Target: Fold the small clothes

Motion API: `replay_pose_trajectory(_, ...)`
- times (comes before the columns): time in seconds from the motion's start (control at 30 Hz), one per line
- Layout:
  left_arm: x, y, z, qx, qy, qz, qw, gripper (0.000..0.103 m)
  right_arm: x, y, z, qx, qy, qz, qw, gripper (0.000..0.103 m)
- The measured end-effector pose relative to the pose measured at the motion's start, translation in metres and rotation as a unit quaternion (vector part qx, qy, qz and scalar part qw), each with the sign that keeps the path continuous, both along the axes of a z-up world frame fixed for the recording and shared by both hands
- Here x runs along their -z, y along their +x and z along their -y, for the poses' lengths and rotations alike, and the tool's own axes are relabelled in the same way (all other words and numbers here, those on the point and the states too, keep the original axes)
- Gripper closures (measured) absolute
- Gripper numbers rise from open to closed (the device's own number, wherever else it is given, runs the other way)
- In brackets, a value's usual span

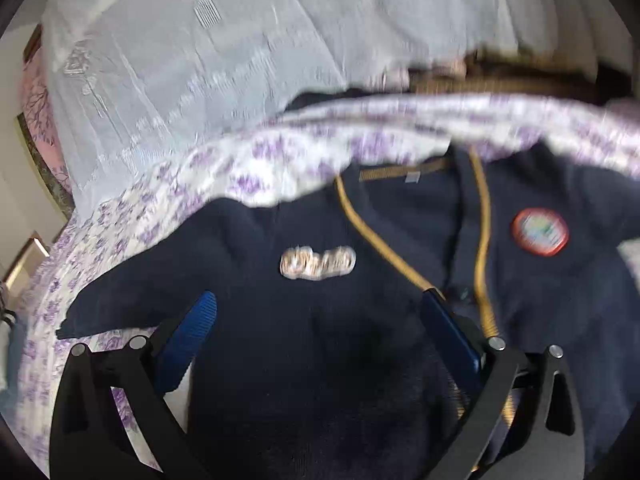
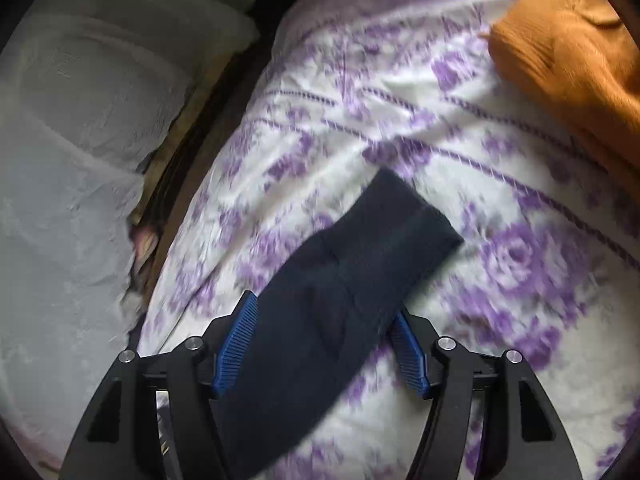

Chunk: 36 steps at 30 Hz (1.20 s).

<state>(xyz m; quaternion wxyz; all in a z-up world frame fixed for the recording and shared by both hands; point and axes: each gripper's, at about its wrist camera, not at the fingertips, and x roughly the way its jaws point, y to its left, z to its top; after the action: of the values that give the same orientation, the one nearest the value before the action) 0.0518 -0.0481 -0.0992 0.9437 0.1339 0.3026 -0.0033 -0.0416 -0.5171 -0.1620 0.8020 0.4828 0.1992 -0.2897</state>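
A navy cardigan (image 1: 320, 340) with gold trim, a white name patch and a round red badge (image 1: 540, 231) lies face up on the purple-flowered bedsheet (image 1: 248, 164). My left gripper (image 1: 320, 304) is open just above its left chest, blue fingers (image 1: 196, 328) spread wide, holding nothing. In the right wrist view one navy sleeve (image 2: 360, 256) stretches away over the sheet (image 2: 400, 100), cuff at the far end. My right gripper (image 2: 324, 324) is open with the sleeve lying between its blue fingers (image 2: 240, 336), not clamped.
An orange knitted garment (image 2: 568, 52) lies at the bed's far right corner. A pale grey cover (image 1: 192, 60) hangs beyond the bed edge; it also shows in the right wrist view (image 2: 80, 128). A dark gap (image 2: 192, 152) runs between bed and cover.
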Motion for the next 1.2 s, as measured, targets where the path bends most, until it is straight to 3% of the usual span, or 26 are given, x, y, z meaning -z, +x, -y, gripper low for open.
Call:
replay_pose_trajectory(0.1, -0.006, -0.005, -0.003, 0.003, -0.013, 0.015, 0.9998, 0.004, 0.002, 0.000, -0.007, 0.012, -0.061, -0.019, 0.998, 0.062)
replay_pose_trajectory(0.17, -0.008, -0.005, -0.003, 0.002, -0.014, 0.021, 0.9997, 0.004, 0.004, -0.002, 0.001, 0.002, -0.062, -0.010, 0.998, 0.084)
replay_pose_trajectory(0.3, -0.011, -0.011, -0.002, -0.002, -0.014, 0.037, 0.9992, 0.004, 0.005, -0.005, 0.007, -0.001, -0.044, 0.009, 0.999, 0.087)
replay_pose_trajectory(0.63, -0.022, -0.019, -0.007, -0.011, -0.019, 0.067, 0.9975, 0.004, -0.010, -0.003, -0.009, -0.024, -0.080, 0.024, 0.996, 0.093)
replay_pose_trajectory(0.87, -0.027, -0.018, -0.015, -0.015, -0.027, 0.069, 0.9971, 0.004, -0.044, 0.005, -0.043, -0.074, -0.132, 0.045, 0.987, 0.095)
replay_pose_trajectory(1.2, -0.034, -0.015, -0.028, -0.020, -0.033, 0.072, 0.9967, 0.004, -0.076, 0.034, -0.103, -0.157, -0.150, 0.063, 0.974, 0.095)
